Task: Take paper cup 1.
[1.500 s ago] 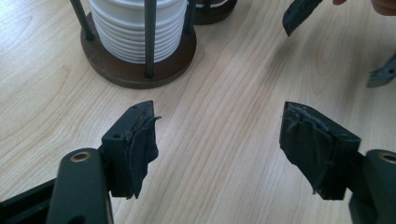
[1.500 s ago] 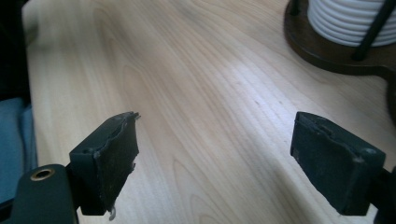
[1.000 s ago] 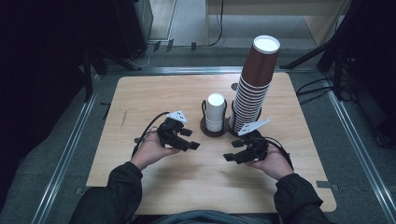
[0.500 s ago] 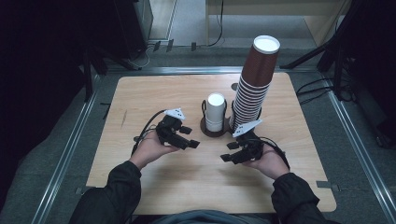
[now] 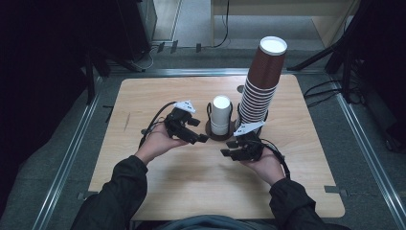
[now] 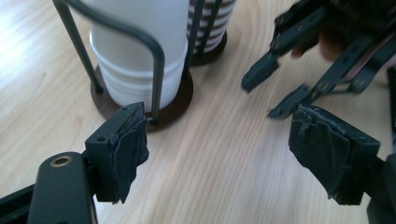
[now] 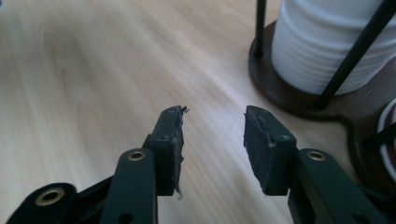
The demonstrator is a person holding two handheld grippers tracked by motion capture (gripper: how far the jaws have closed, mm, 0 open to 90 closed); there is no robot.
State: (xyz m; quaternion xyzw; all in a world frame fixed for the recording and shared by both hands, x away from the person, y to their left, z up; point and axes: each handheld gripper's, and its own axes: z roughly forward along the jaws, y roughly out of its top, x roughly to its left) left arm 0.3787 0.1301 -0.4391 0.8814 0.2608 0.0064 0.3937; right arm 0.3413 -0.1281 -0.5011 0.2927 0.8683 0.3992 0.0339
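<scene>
Two grippers hover low over the surface (image 5: pixel 143 96), both empty. The left gripper (image 5: pixel 198 130) has risen a little toward the white cups (image 5: pixel 220 115) in their wire holder (image 5: pixel 209 111); its fingers (image 6: pixel 125 149) have just been opening and stand apart with nothing between them. The right gripper (image 5: pixel 229 148) has barely moved; its fingers (image 7: pixel 168 140) have just been closing but remain apart over bare wood. The brown cups (image 5: pixel 261 86) stand just behind. A grasp on the white stack looks likely next.
</scene>
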